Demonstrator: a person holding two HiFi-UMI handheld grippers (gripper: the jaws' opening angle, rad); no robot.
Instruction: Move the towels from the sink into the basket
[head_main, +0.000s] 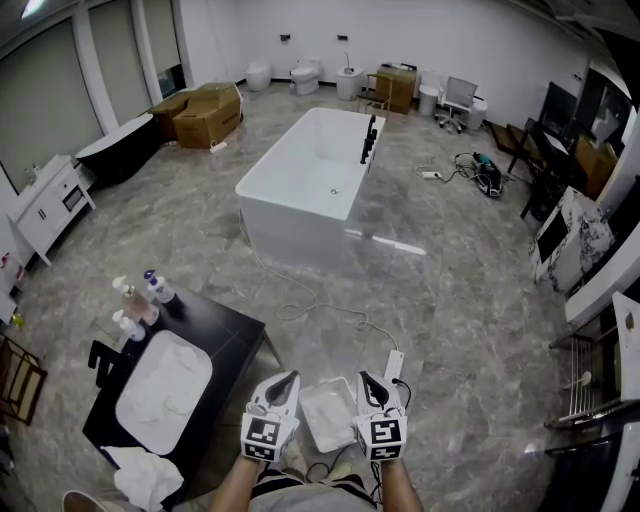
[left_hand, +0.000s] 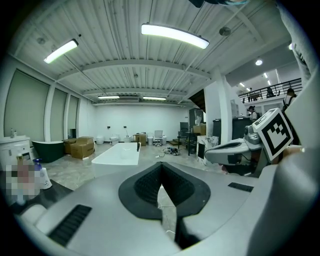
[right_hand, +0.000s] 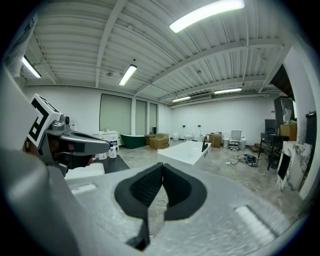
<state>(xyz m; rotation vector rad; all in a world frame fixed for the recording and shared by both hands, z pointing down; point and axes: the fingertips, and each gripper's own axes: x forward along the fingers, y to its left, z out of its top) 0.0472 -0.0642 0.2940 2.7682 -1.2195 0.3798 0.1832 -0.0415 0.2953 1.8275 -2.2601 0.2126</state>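
A white oval sink (head_main: 165, 390) is set in a black table (head_main: 235, 335) at the lower left. A crumpled white towel (head_main: 143, 472) lies at the table's near corner, beside the sink. Whether a towel is inside the sink I cannot tell. A white square basket (head_main: 328, 412) stands on the floor between my two grippers. My left gripper (head_main: 288, 379) (left_hand: 161, 166) is held level over the basket's left edge, shut and empty. My right gripper (head_main: 366, 380) (right_hand: 162, 165) is over the basket's right edge, also shut with nothing in it.
Several bottles (head_main: 142, 295) stand at the table's far end. A white bathtub (head_main: 310, 180) sits mid-room, with a cable (head_main: 320, 310) trailing to a power strip (head_main: 393, 365) near the basket. Cardboard boxes (head_main: 205, 112) are at the back left and a metal rack (head_main: 590, 385) at the right.
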